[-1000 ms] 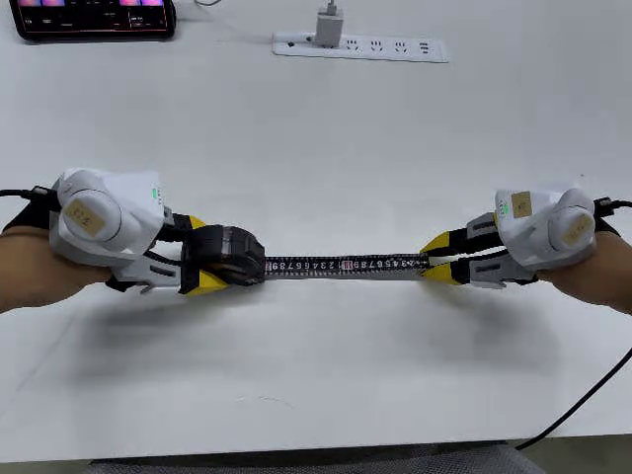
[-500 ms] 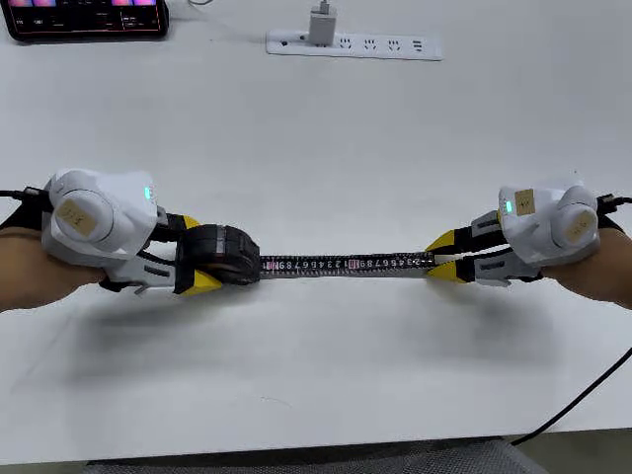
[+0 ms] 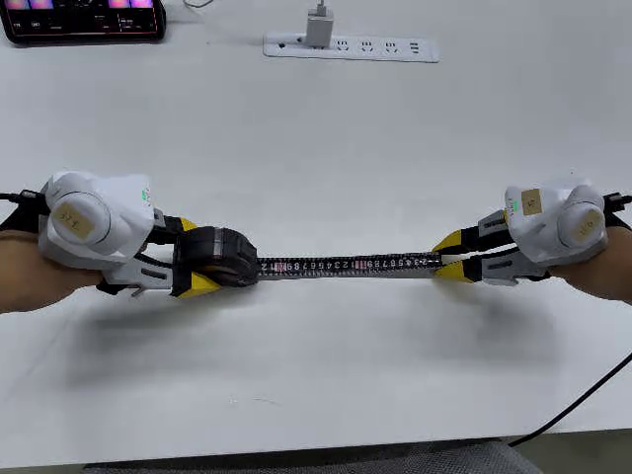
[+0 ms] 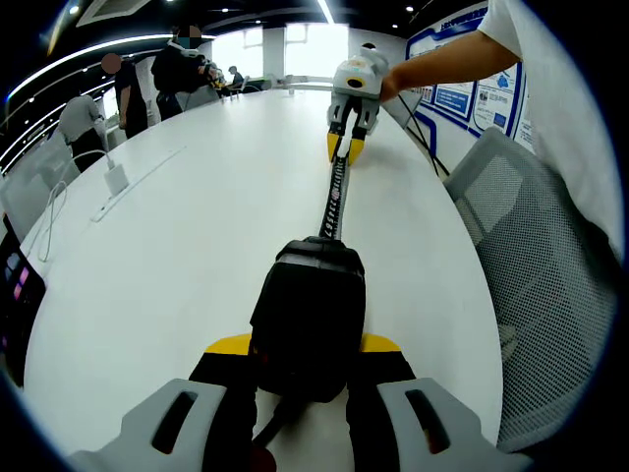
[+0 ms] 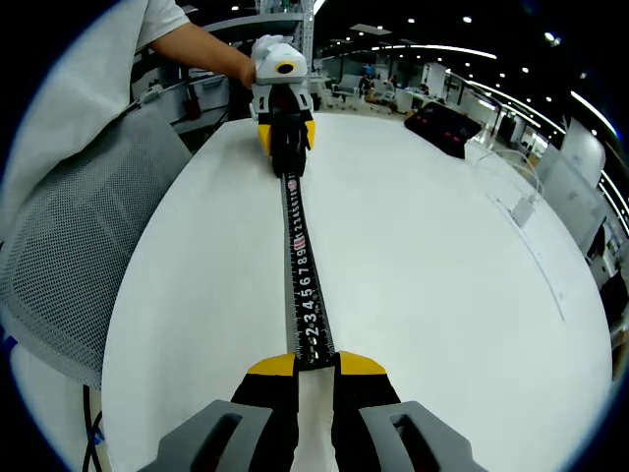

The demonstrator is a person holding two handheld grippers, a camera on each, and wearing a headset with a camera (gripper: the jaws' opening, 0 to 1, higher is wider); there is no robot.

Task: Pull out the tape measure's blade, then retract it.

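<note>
Spotter: Since a second ago your right gripper (image 3: 446, 259) has drawn further out to your right, and more of the blade (image 3: 346, 264) shows between your hands.

Operator: Where does it all sit, left to right?

Spotter: Your left gripper (image 3: 197, 255) has its fingers (image 4: 231, 344) closed around the black case of the tape measure (image 3: 222, 257), low on the worktop (image 3: 316, 148); whether the case touches it, you can't tell from here. From the case the blade runs straight to your right, numbers up, just over the worktop. Its tip is pinched between the closed fingers (image 5: 270, 366) of your right gripper.

Operator: And the retract?

Spotter: It turns on one line. The blade's long axis runs hand to hand, across you, so the case lies dead ahead of your right fingers. The pull-out looks about done; going back, I'd bring the right gripper along that same line toward the case, since sideways drift could twist or kink the blade.

Operator: Room?

Spotter: Plenty. The power strip (image 3: 351, 45) is well apart at the far side, the near edge is well clear of the blade, and the cable (image 3: 583, 395) at your lower right trails off that edge, away from the path.
</note>
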